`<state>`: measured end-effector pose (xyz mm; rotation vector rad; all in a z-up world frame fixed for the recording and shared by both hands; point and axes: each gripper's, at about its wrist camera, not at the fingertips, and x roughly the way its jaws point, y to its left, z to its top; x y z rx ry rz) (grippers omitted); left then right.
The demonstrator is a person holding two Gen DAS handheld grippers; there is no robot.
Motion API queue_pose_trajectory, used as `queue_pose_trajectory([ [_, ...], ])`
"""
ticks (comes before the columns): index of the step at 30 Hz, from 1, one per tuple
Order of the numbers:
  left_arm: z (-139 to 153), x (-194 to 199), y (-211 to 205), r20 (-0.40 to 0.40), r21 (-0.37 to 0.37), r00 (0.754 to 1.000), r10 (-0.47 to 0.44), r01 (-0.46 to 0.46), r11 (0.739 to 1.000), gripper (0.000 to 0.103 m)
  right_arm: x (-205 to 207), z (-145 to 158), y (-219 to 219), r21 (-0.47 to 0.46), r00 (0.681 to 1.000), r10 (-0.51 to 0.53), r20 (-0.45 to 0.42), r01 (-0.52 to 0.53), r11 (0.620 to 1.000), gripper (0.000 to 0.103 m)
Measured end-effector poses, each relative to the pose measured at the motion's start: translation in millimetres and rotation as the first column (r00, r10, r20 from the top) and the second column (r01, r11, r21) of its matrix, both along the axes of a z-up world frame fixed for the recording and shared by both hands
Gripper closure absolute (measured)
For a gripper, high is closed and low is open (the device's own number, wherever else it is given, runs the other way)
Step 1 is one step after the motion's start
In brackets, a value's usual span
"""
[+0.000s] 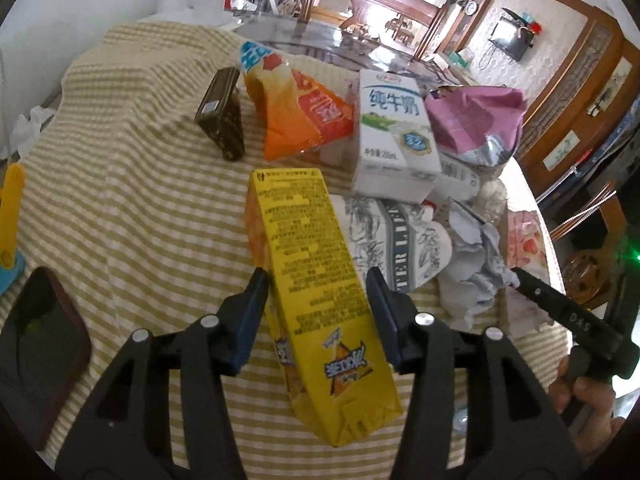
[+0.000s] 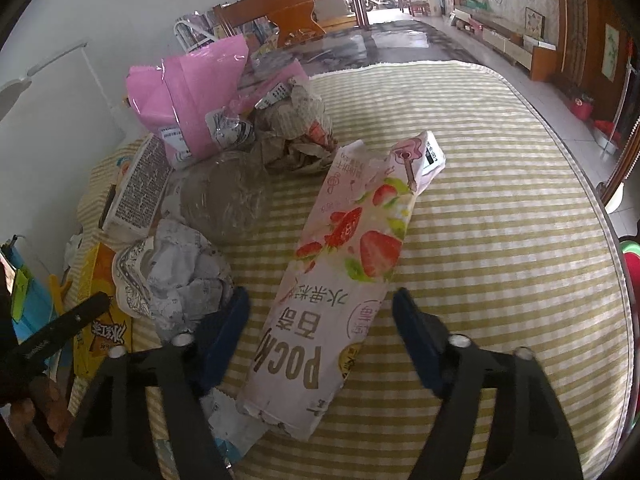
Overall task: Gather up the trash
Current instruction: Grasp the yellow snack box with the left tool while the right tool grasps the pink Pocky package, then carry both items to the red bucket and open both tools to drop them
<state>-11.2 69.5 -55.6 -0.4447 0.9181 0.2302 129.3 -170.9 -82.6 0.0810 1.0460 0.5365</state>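
Note:
In the left wrist view a yellow drink carton (image 1: 320, 292) lies between the fingers of my left gripper (image 1: 318, 292); the left pad touches its side and a small gap shows at the right pad, so I cannot tell if the carton is held. In the right wrist view a pink strawberry Pocky box (image 2: 340, 276) lies on the striped cloth between the fingers of my right gripper (image 2: 320, 312), which is open with gaps on both sides. The yellow carton (image 2: 102, 316) also shows at the left there.
More trash lies on the striped tablecloth (image 1: 132, 208): a white milk carton (image 1: 394, 136), an orange snack bag (image 1: 296, 108), a brown box (image 1: 222, 114), a pink bag (image 2: 188, 100), crumpled paper (image 2: 180, 276) and a plastic-wrapped ball (image 2: 224, 196). A dark tray (image 1: 40, 356) sits at the left edge.

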Motion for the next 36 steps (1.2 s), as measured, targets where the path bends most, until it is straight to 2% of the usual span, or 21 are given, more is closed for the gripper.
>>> queue_pose_trajectory([
  [1, -0.4, -0.2, 0.7, -0.002, -0.005, 1.0, 0.005, -0.005, 1.0, 0.054, -0.6, 0.2, -1.1, 0.005, 1.0, 0.001, -0.001, -0.001, 1.0, 0.056],
  [2, -0.2, -1.2, 1.0, 0.0, -0.01, 1.0, 0.009, -0.009, 1.0, 0.054, -0.7, 1.5, -2.6, 0.013, 1.0, -0.003, 0.004, 0.003, 1.0, 0.059],
  [6, 0.2, 1.6, 4.5, 0.008, 0.008, 1.0, 0.012, -0.012, 1.0, 0.059, -3.7, 9.6, -7.5, 0.024, 0.999, -0.019, 0.041, 0.018, 1.0, 0.065],
  [8, 2.0, 2.3, 3.0, 0.018, 0.024, 1.0, 0.014, -0.015, 1.0, 0.065, -3.7, 12.1, -10.0, 0.034, 0.998, -0.028, 0.05, 0.027, 0.999, 0.069],
  [10, 4.1, 0.7, 4.5, 0.027, 0.015, 0.999, 0.019, -0.02, 1.0, 0.068, -3.2, 15.2, -14.1, 0.046, 0.997, -0.043, 0.06, 0.04, 0.998, 0.07],
  [16, 11.0, -0.8, 6.6, 0.041, 0.025, 0.999, 0.029, -0.03, 0.999, 0.068, -5.9, 27.7, -25.0, 0.092, 0.994, -0.076, 0.081, 0.068, 0.993, 0.079],
  [20, 21.9, -14.0, 0.1, 0.087, 0.078, 0.995, 0.052, -0.058, 0.995, 0.068, -7.8, 42.8, -38.0, 0.14, 0.988, -0.101, 0.117, 0.085, 0.986, 0.089],
  [24, 28.4, -34.3, -9.6, 0.12, 0.077, 0.989, 0.083, -0.092, 0.993, 0.068, -9.8, 48.1, -45.6, 0.181, 0.987, -0.111, 0.116, 0.089, 0.979, 0.09],
  [27, 39.0, -48.4, -19.5, 0.152, 0.106, 0.984, 0.094, -0.111, 0.988, 0.068, -10.9, 48.2, -47.6, 0.204, 0.991, -0.103, 0.089, 0.083, 0.975, 0.09],
  [32, 52.2, -53.3, -26.8, 0.16, 0.098, 0.982, 0.1, -0.117, 0.988, 0.068, -3.3, 24.3, -52.5, 0.241, 0.992, -0.079, -0.095, 0.1, 0.965, 0.083],
  [34, 55.8, -51.9, -32.7, 0.162, 0.08, 0.982, 0.093, -0.107, 0.991, 0.068, -1.5, 19.0, -52.9, 0.212, 0.989, -0.09, -0.12, 0.114, 0.97, 0.082],
  [36, 58.9, -48.5, -40.6, 0.165, 0.087, 0.984, 0.073, -0.088, 0.992, 0.068, 1.1, 14.0, -52.4, 0.203, 0.985, -0.097, -0.146, 0.126, 0.971, 0.065],
])
